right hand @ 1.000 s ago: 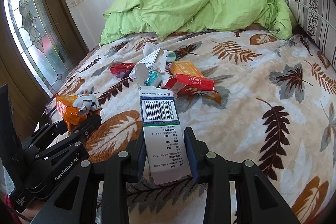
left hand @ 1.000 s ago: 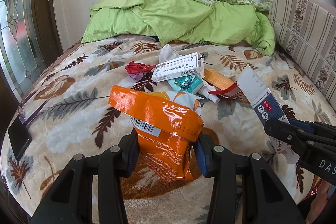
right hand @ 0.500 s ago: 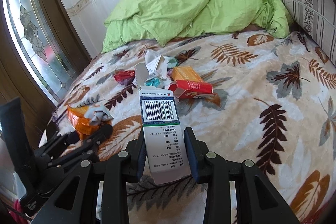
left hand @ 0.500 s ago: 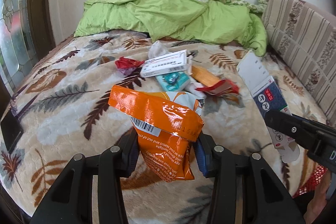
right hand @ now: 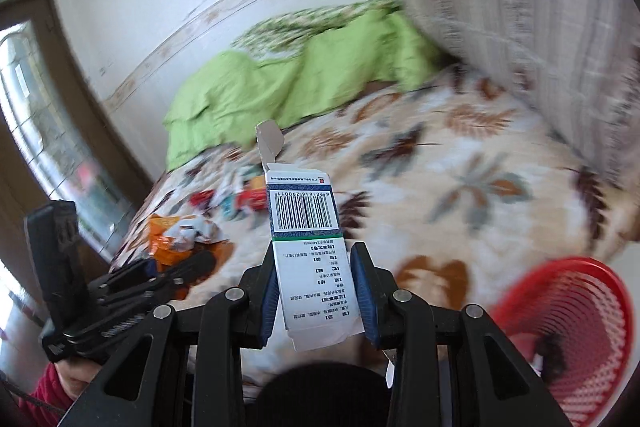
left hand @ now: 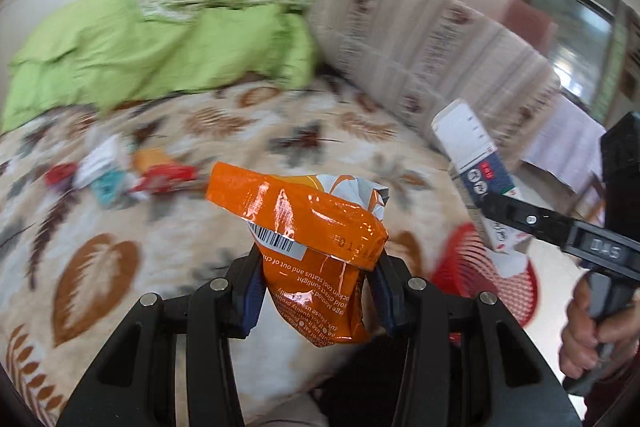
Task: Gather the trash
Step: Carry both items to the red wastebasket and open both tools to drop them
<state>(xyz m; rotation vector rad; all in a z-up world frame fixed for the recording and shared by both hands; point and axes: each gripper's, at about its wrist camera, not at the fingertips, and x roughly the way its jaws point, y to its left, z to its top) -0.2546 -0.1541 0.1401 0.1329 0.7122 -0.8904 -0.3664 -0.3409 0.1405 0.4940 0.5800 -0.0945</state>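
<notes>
- The left claw (left hand: pixel 318 301) is clamped on an orange snack bag (left hand: pixel 308 227), its blue pads pressing the bag's lower part from both sides; the crumpled top with a barcode label stands up above the fingers.
- The right claw (right hand: pixel 318 297) grips a white and blue medicine carton (right hand: pixel 310 247) by its long sides; the carton stands up between the pads, barcode facing the camera, its top flap open.
- Both held pieces are off the bed (right hand: pixel 460 155), above its near edge.
- A red mesh wastebasket (right hand: pixel 568 327) stands off the bed's near edge, low on the right of the right wrist view; in the left wrist view it shows just behind the carton.
- In the left wrist view a hand (left hand: pixel 588 331) grasps the right tool's handle at the right edge of the frame.
- The remaining litter (left hand: pixel 116 175), blurred, lies in a cluster on the leaf-patterned blanket toward the bed's left side: a red wrapper, a white box, something teal, an orange box and a red box.
- A green duvet (left hand: pixel 152 55) is bunched along the far edge of the bed against the wall.
- A striped cushion (left hand: pixel 420 39) runs along the bed's right edge.
</notes>
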